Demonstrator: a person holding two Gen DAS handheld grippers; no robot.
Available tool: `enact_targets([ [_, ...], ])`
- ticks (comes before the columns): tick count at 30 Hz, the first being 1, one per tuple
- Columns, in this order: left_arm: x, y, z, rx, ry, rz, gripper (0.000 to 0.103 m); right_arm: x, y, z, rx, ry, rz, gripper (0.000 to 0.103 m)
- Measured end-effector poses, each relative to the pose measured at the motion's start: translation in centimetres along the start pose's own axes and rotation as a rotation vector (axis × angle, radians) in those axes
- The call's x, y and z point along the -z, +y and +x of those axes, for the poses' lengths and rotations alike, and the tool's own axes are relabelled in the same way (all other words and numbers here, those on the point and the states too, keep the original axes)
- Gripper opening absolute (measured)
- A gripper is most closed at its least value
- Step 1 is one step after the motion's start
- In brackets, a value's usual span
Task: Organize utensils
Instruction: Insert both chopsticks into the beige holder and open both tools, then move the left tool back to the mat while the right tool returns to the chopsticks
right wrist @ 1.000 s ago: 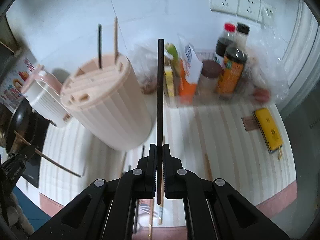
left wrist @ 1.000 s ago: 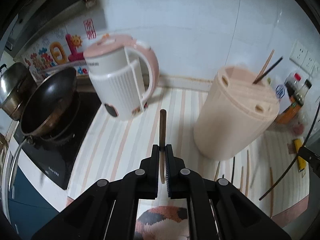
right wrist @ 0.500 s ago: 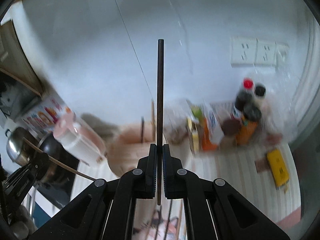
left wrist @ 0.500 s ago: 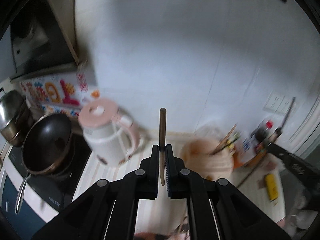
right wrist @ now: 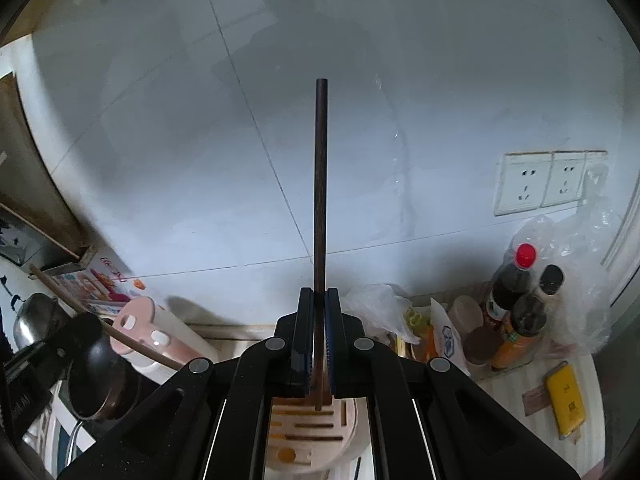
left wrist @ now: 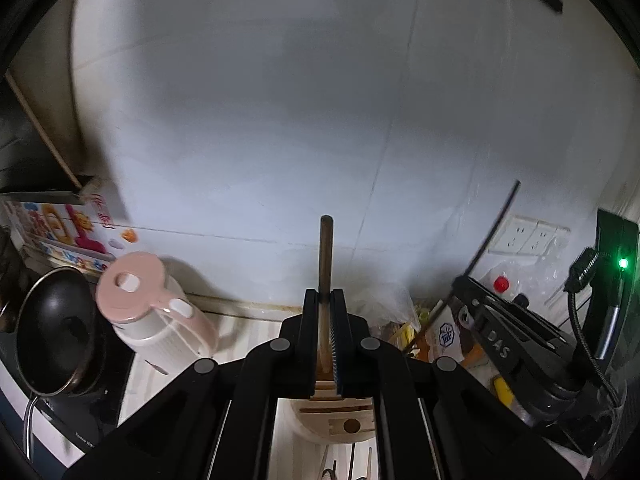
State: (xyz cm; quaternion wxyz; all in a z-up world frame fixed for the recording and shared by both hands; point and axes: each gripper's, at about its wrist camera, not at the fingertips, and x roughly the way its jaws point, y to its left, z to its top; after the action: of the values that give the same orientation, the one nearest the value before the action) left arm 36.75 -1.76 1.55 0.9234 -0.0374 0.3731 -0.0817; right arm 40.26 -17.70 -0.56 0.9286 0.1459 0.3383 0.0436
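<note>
My left gripper (left wrist: 325, 300) is shut on a light wooden chopstick (left wrist: 325, 252) that stands upright, above the slotted top of the peach utensil holder (left wrist: 340, 416). My right gripper (right wrist: 318, 300) is shut on a dark chopstick (right wrist: 321, 184), also upright, its lower end just over the holder's slots (right wrist: 304, 436). Each gripper shows in the other's view: the right one (left wrist: 516, 344) with its dark stick, the left one's stick (right wrist: 104, 328) at the left. Loose chopsticks (left wrist: 352, 460) lie on the striped counter in front of the holder.
A pink kettle (left wrist: 152, 312) stands left of the holder, with a black pan (left wrist: 52, 328) on the stove beyond it. Bottles (right wrist: 516, 300), food packets and plastic bags crowd the back right. A yellow box (right wrist: 566, 398) lies on the counter. Wall sockets (right wrist: 548, 180) are on the tiled wall.
Both grippers have tilted up and moved in over the holder, with their chopsticks now upright above its slotted top. The counter has dropped out of most of both views.
</note>
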Motion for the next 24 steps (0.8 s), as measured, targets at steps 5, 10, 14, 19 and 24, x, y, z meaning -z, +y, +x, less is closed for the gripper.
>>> enact_targets([
  [5, 0.5, -0.1, 3.6, 0.007, 0.072, 0.002, 0.003, 0.5, 0.1, 3.2, 0.007, 0.041, -0.009, 0.005],
  [10, 0.8, 0.2, 4.1, 0.021, 0.152, -0.028, 0.008, 1.2, -0.7, 5.7, 0.001, 0.143, -0.035, 0.006],
  [14, 0.9, 1.2, 1.9, -0.037, 0.096, -0.030, 0.038, 0.9, -2.1, 4.6, -0.017, 0.167, 0.002, 0.017],
  [19, 3.9, 3.0, 0.0, -0.096, 0.057, -0.051, 0.077, 2.4, -4.3, 1.3, 0.041, 0.170, 0.024, 0.053],
  [24, 8.9, 3.9, 1.5, -0.155, 0.132, -0.048, 0.103, 7.4, -7.8, -0.5, 0.103, 0.200, 0.089, 0.070],
])
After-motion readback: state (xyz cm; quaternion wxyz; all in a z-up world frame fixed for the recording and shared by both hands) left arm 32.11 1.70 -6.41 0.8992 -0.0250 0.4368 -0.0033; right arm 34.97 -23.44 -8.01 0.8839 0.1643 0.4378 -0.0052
